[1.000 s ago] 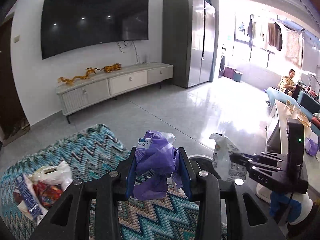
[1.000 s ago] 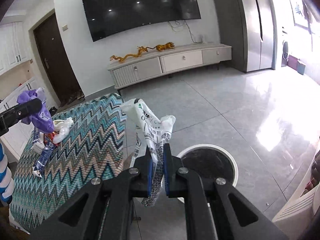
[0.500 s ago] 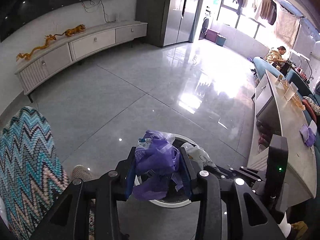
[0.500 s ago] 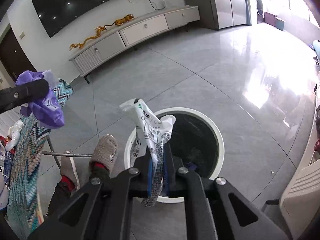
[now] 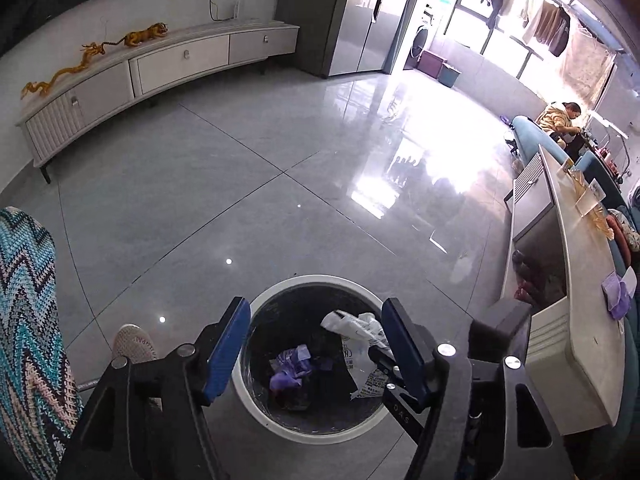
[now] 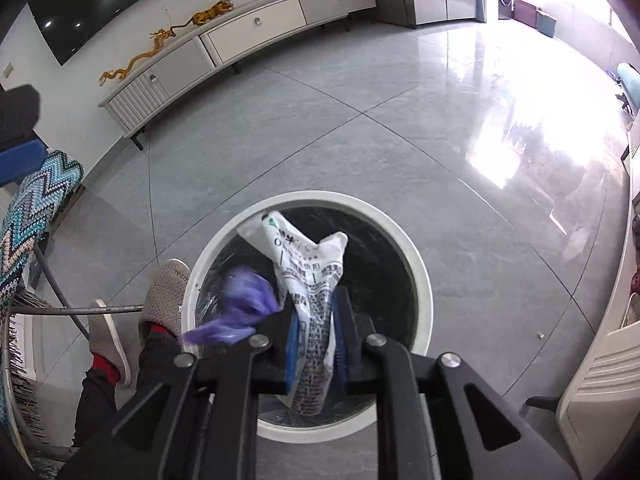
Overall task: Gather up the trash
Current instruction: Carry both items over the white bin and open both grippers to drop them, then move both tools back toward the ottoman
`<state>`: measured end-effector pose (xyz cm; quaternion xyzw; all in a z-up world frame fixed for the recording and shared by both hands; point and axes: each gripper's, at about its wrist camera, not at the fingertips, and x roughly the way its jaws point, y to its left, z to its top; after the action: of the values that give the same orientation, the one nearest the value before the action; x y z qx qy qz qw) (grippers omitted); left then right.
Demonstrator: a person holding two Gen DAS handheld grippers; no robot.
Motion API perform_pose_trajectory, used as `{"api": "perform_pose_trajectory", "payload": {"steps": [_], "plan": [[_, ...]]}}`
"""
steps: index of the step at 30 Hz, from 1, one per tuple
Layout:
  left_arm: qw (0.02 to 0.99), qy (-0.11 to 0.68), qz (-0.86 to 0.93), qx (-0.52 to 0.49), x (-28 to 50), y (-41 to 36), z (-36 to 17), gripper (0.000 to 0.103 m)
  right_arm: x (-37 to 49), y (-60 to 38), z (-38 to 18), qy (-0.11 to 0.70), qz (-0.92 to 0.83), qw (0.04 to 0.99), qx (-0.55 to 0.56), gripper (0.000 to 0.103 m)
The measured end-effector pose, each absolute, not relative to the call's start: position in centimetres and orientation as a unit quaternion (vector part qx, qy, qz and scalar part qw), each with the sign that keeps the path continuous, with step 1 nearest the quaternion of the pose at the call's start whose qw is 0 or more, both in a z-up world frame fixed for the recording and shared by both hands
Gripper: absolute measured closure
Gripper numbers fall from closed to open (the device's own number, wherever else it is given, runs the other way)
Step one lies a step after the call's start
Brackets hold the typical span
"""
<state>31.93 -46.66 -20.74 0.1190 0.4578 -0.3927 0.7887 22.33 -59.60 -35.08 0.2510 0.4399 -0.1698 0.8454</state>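
purple wrapper (image 5: 289,368) apparently inside bin (image 5: 280,428); left tool (image 5: 314,346) spread above; right tool (image 6: 314,344) pinches white packet (image 6: 310,280).

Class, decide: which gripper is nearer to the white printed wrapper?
Right. The right gripper pinches the white printed wrapper above the bin; the left gripper hangs open beside it, not touching.

Bin (image 6: 420,264): white rim, black liner. Wrapper (image 6: 312,280): white, dark print. Bag (image 5: 290,368): purple. Cloth (image 5: 24,300): teal-white-black zigzag. Gripper pads (image 5: 226,346): blue. Floor (image 5: 240,184): grey tiles.

Glossy grey floor tiles (image 5: 248,184), crinkled purple plastic bag (image 5: 290,368), knitted zigzag cloth (image 5: 24,300).
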Motion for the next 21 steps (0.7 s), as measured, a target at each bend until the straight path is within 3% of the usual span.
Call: {"api": "perform_pose_trajectory", "payload": {"steps": [1, 3, 10, 21], "plan": [[0.790, 0.455, -0.393, 0.116, 31.8, -46.5, -20.4, 0.035, 22.3, -59.6, -35.0, 0.439, -0.170, 0.846, 0.252, 0.069], [0.793, 0.450, -0.395, 0.110, 31.6, -45.7, -19.5, 0.035, 22.3, -59.4, -34.7, 0.437, -0.169, 0.848, 0.250, 0.063], [0.831, 0.389, -0.385, 0.101, 29.5, -41.7, -14.6, 0.035, 21.3, -58.3, -31.9, 0.420, -0.161, 0.860, 0.241, 0.063], [0.879, 0.307, -0.356, 0.084, 23.8, -31.8, -7.2, 0.035, 16.7, -53.7, -19.2, 0.332, -0.142, 0.913, 0.188, 0.063]]}}
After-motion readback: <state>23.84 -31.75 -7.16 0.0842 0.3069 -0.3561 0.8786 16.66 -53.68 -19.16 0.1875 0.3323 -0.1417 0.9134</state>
